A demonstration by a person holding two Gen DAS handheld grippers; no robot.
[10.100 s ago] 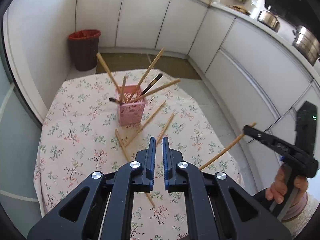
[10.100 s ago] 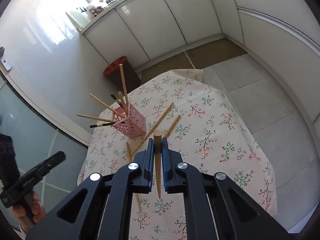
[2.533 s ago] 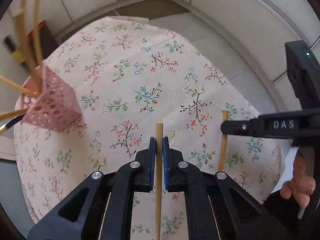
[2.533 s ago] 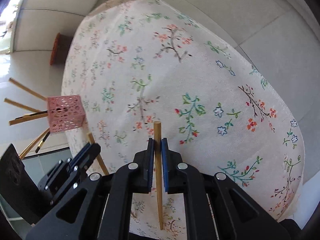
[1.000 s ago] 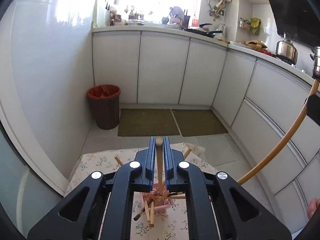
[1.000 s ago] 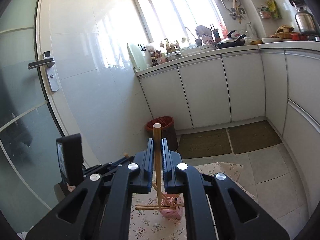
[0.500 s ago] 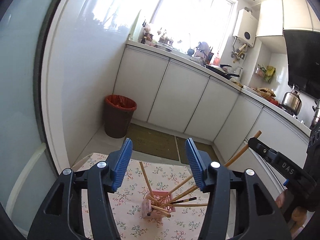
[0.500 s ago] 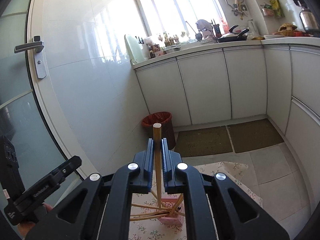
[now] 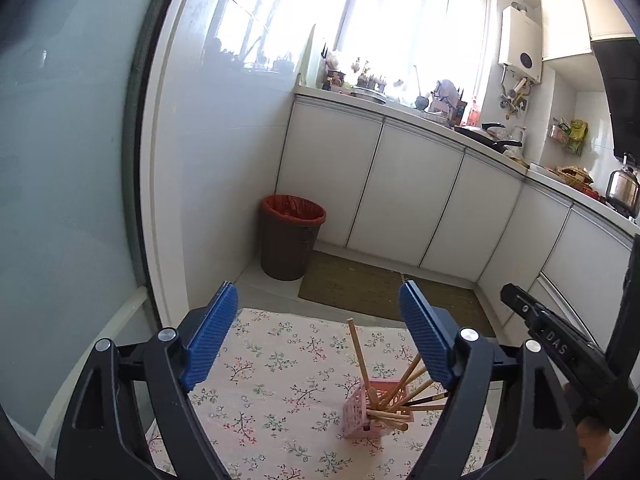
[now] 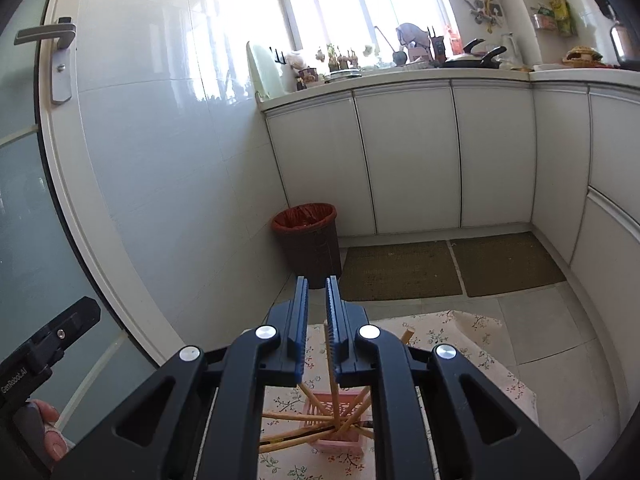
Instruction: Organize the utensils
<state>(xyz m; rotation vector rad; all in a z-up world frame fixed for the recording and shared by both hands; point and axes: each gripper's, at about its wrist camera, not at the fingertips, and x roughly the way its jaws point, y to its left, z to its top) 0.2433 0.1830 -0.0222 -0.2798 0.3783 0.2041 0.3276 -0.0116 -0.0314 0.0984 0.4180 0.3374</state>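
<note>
A pink perforated holder (image 9: 366,416) stands on the floral tablecloth (image 9: 272,364) with several wooden chopsticks (image 9: 358,350) and a dark one fanned out in it. It also shows in the right wrist view (image 10: 340,438), below the fingers. My left gripper (image 9: 316,342) is wide open and empty, high above the table. My right gripper (image 10: 316,316) is slightly open; a chopstick (image 10: 333,384) stands in the holder just below its jaws, no longer clamped. The right gripper shows at the right edge of the left wrist view (image 9: 560,352).
A brown bin with a red liner (image 9: 290,236) stands on the floor by the white wall. White cabinets (image 9: 412,196) run along the back and right. Two mats (image 10: 452,266) lie on the floor. A glass door (image 10: 36,216) is on the left.
My right gripper has opened a little and the chopstick it held has dropped into the holder. My left gripper opened earlier, letting its chopstick go, and stays wide open.
</note>
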